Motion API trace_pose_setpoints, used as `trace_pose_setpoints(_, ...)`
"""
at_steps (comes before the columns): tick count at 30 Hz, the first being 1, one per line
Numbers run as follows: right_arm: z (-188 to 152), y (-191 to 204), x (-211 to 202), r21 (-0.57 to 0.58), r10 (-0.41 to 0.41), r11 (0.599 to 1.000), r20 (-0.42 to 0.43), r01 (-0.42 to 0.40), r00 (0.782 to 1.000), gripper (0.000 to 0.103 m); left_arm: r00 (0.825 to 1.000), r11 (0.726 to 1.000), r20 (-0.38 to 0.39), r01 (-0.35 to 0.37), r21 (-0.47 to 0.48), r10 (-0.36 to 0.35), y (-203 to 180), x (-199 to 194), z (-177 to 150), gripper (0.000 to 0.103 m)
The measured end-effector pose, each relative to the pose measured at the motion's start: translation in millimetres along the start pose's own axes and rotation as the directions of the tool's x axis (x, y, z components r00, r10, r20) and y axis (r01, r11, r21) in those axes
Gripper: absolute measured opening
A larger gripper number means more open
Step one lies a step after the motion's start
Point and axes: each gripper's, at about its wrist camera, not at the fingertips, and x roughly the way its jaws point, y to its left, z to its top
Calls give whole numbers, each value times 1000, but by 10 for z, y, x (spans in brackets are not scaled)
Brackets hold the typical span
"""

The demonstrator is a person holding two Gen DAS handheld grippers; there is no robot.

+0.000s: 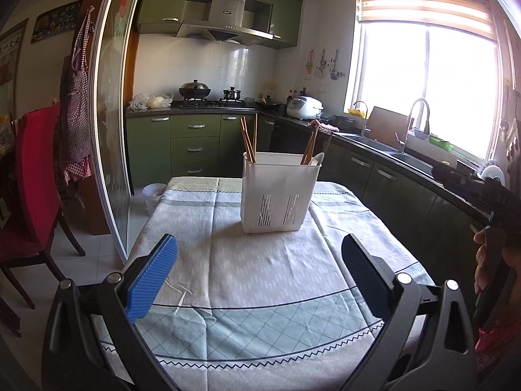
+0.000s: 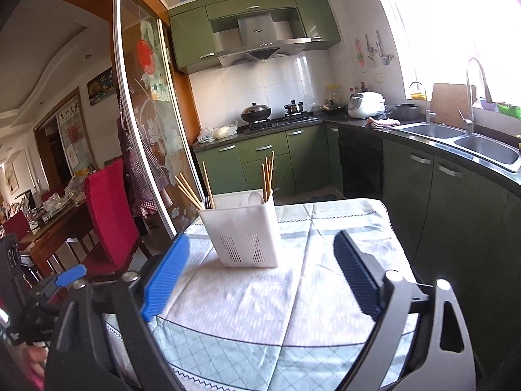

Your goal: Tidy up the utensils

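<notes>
Now both grippers, left gripper (image 1: pixel 259 268) and right gripper (image 2: pixel 260 272), gape wide and empty; light, stiff chopsticks (image 1: pixel 248 143) in the white holder (image 1: pixel 276 195) look best pinched mid-shaft.

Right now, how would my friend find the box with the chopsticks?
Look at the table with the pale checked cloth. One white plastic box stands upright on it, with slots near its bottom. Brown chopsticks and a white spoon poke out.

Sunlit kitchen with green cabinets

Bright window (image 1: pixel 423 81) above the double sink (image 2: pixel 456 137); steel range hood (image 2: pixel 260 45) over white tiles, a wok (image 1: pixel 194 90) on the stove, a red chair (image 2: pixel 107 215) beside the sliding glass door (image 2: pixel 149 123).
</notes>
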Motion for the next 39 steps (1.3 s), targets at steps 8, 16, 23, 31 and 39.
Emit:
trace_pose_setpoints(8, -453, 349, -392, -143, -71, 987, 2, 70, 998, 98, 999, 999, 40, -26, 23, 25, -89, -264, -50, 96)
trace_pose_setpoints(16, -468, 391, -431, -126, -117, 984, 50, 122, 992, 98, 1000, 1000, 28, -3, -21, 3, -51, -376, -78, 96)
trace_pose_setpoints(23, -471, 287, -458, -116, -140, 983, 47, 144, 989, 98, 999, 1000, 38, -30, 10, 29, -161, -475, -124, 96)
trace_pose_setpoints(31, -507, 312, -523, -134, -145, 979, 52, 151, 988, 98, 999, 1000, 30, -20, 13, 19, -202, -520, -153, 96)
trace_pose_setpoints(39, -506, 355, -513, -144, -141, 979, 50, 147, 989, 98, 999, 1000, 31, -20, 8, 20, -191, -529, -154, 96)
